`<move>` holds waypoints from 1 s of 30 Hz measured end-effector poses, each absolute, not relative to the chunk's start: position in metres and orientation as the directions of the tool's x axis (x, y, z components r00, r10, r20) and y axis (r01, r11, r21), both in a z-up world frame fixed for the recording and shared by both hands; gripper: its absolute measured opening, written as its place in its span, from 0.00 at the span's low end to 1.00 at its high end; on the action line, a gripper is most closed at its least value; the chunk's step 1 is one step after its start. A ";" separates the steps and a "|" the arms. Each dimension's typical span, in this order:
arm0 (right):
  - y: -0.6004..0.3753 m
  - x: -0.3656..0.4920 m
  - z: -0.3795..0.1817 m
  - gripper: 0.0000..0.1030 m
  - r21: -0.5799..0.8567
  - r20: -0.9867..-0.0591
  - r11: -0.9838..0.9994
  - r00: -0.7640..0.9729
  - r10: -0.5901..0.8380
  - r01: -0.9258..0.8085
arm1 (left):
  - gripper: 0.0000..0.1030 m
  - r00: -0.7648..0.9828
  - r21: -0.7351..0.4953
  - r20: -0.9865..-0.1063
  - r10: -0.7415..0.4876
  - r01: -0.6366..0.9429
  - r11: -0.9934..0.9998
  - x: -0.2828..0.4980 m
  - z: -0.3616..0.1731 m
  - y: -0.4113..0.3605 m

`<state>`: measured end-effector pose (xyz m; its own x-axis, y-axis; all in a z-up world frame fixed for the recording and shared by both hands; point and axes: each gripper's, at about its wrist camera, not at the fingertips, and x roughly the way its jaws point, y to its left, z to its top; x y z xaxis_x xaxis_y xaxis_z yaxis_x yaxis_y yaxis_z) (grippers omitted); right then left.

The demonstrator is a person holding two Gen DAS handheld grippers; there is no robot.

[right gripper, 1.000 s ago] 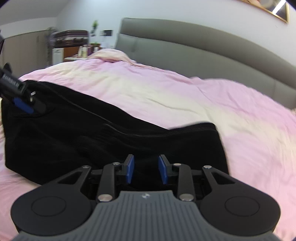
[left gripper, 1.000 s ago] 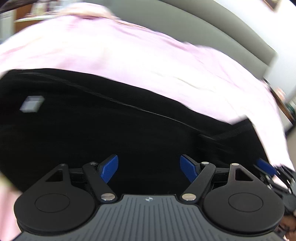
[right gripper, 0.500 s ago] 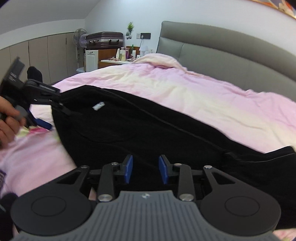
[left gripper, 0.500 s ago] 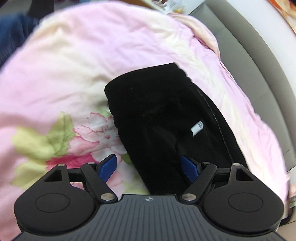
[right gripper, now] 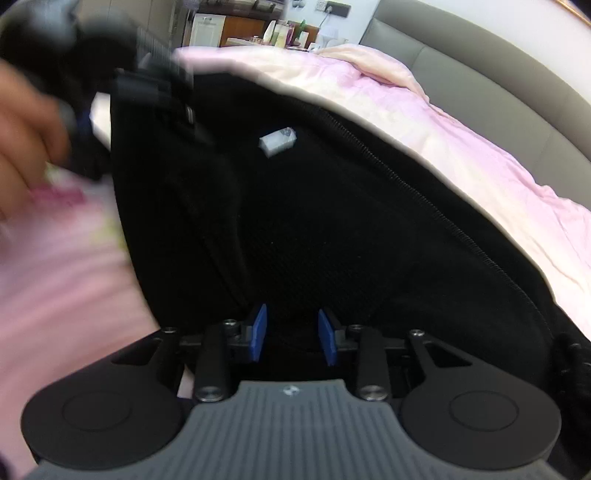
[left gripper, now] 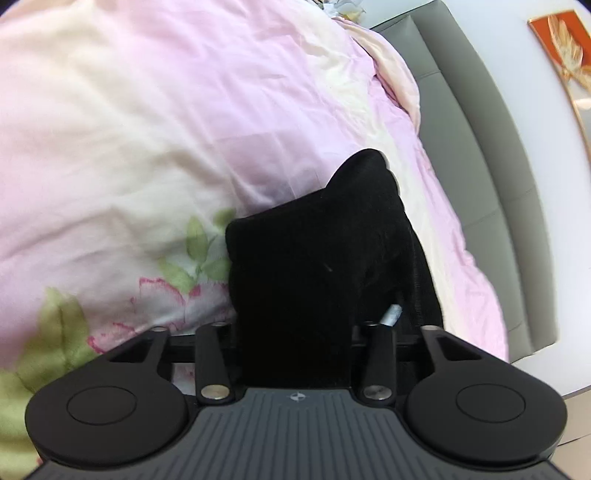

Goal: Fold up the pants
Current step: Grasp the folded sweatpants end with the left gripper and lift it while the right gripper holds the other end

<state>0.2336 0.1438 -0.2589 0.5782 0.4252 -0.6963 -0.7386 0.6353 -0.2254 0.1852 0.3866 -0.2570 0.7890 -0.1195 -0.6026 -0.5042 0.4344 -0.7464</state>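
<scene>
Black pants lie on a pink bedcover, a white tag showing near the right finger. The jaws of my left gripper are closing, and a bunched fold of the pants fills the gap and hides the pads. In the right wrist view the pants spread wide, with the tag on top. My right gripper hangs low over them, its blue pads a narrow gap apart and nothing pinched. The left gripper, blurred, holds the pants' far-left edge, with a hand behind it.
A grey padded headboard runs along the far side of the bed. A cabinet with bottles stands beyond the bed's corner. The bedcover has a flower print by the left gripper. A framed picture hangs on the wall.
The left gripper swung to the pants' end and closed on a fold of the cloth. The right gripper slid left along the pants, nearer the tag, its gap unchanged.
</scene>
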 end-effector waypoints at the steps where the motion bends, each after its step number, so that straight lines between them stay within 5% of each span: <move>1: 0.145 0.234 -0.261 0.28 -0.229 -0.686 0.636 0.585 0.432 -0.737 | 0.40 0.795 -0.741 -0.596 -0.110 -0.492 0.456 0.184 -0.255 0.384; 9: 0.121 0.226 -0.230 0.29 -0.169 -0.650 0.660 0.586 0.483 -0.732 | 0.36 0.817 -0.669 -0.576 -0.028 -0.452 0.590 0.186 -0.222 0.363; 16: 0.068 0.200 -0.213 0.34 -0.158 -0.613 0.668 0.603 0.510 -0.727 | 0.34 0.836 -0.456 -0.543 0.076 -0.369 0.810 0.192 -0.174 0.311; 30: -0.091 0.250 -0.185 0.38 0.174 -0.556 0.873 0.686 0.469 -0.456 | 0.33 0.858 0.174 -0.475 0.196 -0.127 0.976 0.243 -0.135 0.139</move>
